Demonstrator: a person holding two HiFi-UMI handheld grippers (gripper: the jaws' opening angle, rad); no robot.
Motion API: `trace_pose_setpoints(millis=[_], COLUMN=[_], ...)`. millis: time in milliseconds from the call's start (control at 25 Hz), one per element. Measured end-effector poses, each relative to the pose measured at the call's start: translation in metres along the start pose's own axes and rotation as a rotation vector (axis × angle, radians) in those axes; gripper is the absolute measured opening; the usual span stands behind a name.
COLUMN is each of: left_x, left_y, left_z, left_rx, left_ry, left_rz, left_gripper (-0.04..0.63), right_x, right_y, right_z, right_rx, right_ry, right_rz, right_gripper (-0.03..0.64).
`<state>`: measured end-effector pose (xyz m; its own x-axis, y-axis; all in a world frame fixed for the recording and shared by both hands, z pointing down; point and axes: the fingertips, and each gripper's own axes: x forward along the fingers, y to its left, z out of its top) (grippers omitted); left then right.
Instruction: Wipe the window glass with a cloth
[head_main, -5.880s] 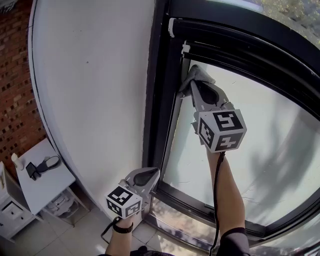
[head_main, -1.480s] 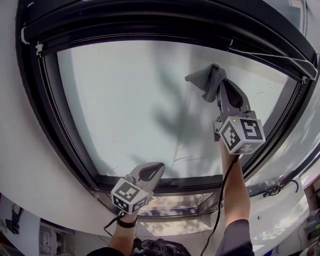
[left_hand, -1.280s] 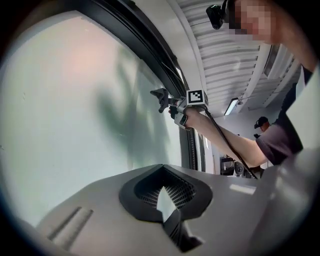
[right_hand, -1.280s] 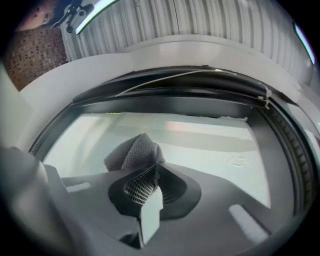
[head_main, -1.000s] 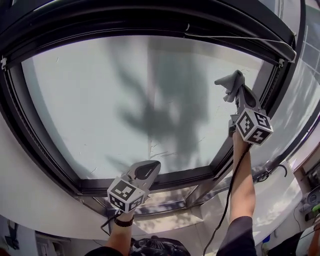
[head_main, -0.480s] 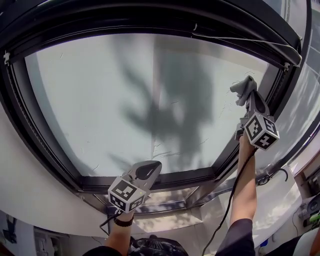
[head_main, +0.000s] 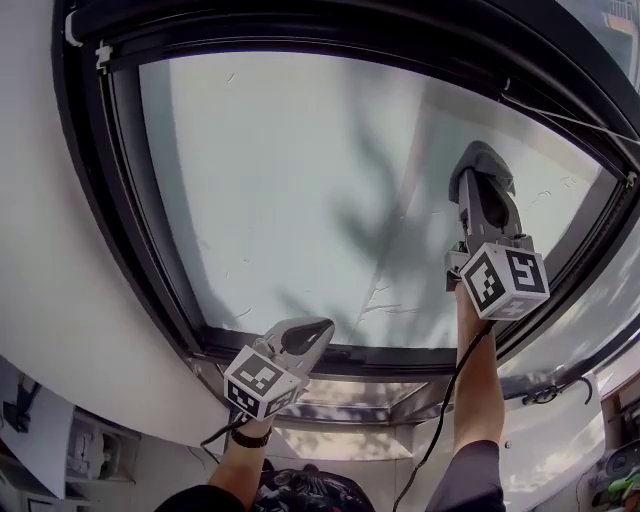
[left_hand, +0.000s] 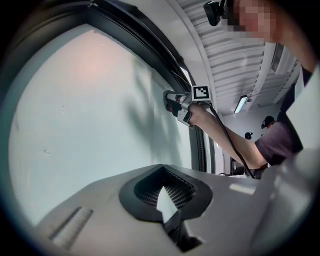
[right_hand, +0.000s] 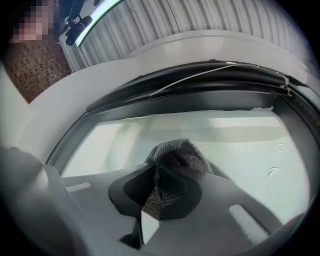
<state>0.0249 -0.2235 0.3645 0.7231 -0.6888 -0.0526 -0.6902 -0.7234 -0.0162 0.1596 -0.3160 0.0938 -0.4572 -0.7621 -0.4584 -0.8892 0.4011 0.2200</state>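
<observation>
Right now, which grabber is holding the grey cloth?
The right gripper, raised high at the window glass, is shut on the grey woven cloth. The left gripper sits low by the black frame, holding nothing.

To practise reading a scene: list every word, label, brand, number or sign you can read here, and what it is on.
None is readable.
The left gripper and right gripper carry only black-and-white square markers, not print.
The cloth shows no label.

No word, brand or number can be read anywhere. The marker cube (head_main: 262, 380) of the left gripper (head_main: 318, 328) and the marker cube (head_main: 505, 283) of the right gripper (head_main: 482, 165) carry only black-and-white square patterns — no letters.
</observation>
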Motion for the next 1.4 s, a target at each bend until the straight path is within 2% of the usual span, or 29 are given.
trace_pose_setpoints(millis=[160,440,560,680,880,1000,1160,1240,1400], left_x=[-0.04,-0.122,-0.154,-0.188,-0.224,-0.232,-0.232,-0.215,-0.172], left_y=[0.027,0.075,0.087,0.098,0.1,0.104,0.104,0.106,0.099], left_z=[-0.001,0.005,0.004,0.003,-0.005,0.0,0.0,0.0,0.001], left_rx=[-0.004,-0.009,-0.017,-0.011,-0.046,-0.034,-0.062,-0.066,-0.048], left_ry=[0.001,-0.049,-0.057,-0.061,-0.062,-0.063,-0.081,-0.074,-0.06], left_rz=[0.086,0.273,0.327,0.385,0.448,0.447,0.444,0.421,0.329], left_gripper=[0.0,0.0,0.0,0.0,0.0,0.0,0.0,0.0,0.0], right_x=[0.027,0.071,0.083,0.094,0.1,0.106,0.101,0.099,0.092], right_y=[0.075,0.22,0.28,0.335,0.41,0.423,0.412,0.388,0.318], right_z=[0.0,-0.006,-0.007,-0.007,-0.009,-0.011,-0.021,-0.021,-0.026], right_rx=[0.037,0.121,0.135,0.168,0.201,0.195,0.14,0.118,0.109], right_ry=[-0.019,-0.041,-0.038,-0.039,-0.008,-0.005,0.019,0.018,0.02], right_rz=[0.138,0.397,0.501,0.581,0.688,0.696,0.676,0.651,0.54], right_gripper=[0.017,0.017,0.017,0.017,0.017,0.017,0.017,0.017,0.017])
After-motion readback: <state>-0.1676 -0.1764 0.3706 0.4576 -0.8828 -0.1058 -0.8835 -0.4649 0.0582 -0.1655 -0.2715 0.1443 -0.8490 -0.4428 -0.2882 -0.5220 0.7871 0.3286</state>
